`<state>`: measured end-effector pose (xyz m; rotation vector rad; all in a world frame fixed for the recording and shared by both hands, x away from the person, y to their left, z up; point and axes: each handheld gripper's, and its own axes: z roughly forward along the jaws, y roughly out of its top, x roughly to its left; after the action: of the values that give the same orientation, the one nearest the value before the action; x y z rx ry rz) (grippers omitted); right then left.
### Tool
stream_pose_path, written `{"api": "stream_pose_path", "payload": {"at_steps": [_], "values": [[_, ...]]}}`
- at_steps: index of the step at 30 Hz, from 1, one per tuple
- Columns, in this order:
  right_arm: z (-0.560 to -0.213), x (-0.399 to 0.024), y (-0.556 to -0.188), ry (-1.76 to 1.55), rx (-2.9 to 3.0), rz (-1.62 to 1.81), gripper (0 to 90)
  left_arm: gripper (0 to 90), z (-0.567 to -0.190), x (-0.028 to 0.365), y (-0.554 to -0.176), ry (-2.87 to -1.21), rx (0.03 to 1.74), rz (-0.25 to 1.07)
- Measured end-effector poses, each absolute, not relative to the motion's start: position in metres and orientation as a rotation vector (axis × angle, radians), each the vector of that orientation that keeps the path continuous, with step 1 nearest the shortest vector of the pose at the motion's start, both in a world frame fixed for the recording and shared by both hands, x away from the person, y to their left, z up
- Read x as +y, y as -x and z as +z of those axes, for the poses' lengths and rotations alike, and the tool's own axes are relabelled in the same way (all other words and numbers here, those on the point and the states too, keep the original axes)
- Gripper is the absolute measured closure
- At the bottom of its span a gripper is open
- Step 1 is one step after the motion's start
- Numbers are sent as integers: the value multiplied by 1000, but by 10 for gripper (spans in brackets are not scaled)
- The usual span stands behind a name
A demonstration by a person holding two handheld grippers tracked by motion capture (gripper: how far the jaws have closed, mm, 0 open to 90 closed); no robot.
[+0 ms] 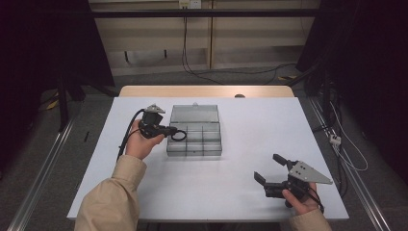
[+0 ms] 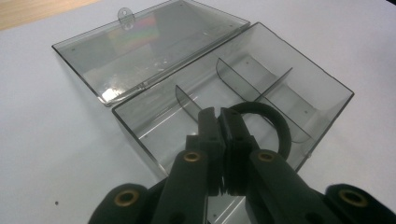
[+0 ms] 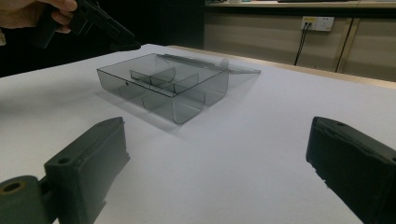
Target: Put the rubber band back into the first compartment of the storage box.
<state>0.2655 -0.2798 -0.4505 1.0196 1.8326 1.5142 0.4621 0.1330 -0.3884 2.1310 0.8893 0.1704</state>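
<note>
White table, L gripper fingers pinch black ring, prob over box.

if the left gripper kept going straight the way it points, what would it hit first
Probably the clear compartment box: the left gripper, shut on a black ring, aims down into it. Which compartment is unclear.

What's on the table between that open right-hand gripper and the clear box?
Nothing: in the high view, bare white table separates the right gripper from the clear box.
</note>
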Motion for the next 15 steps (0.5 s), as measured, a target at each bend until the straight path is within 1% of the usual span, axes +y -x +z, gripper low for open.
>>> {"api": "stream_pose_path", "payload": {"at_steps": [15], "values": [[-450, -279, -266, -1014, 1833, 1519, 52, 885, -396, 130, -473, -2112, 915, 182]]}}
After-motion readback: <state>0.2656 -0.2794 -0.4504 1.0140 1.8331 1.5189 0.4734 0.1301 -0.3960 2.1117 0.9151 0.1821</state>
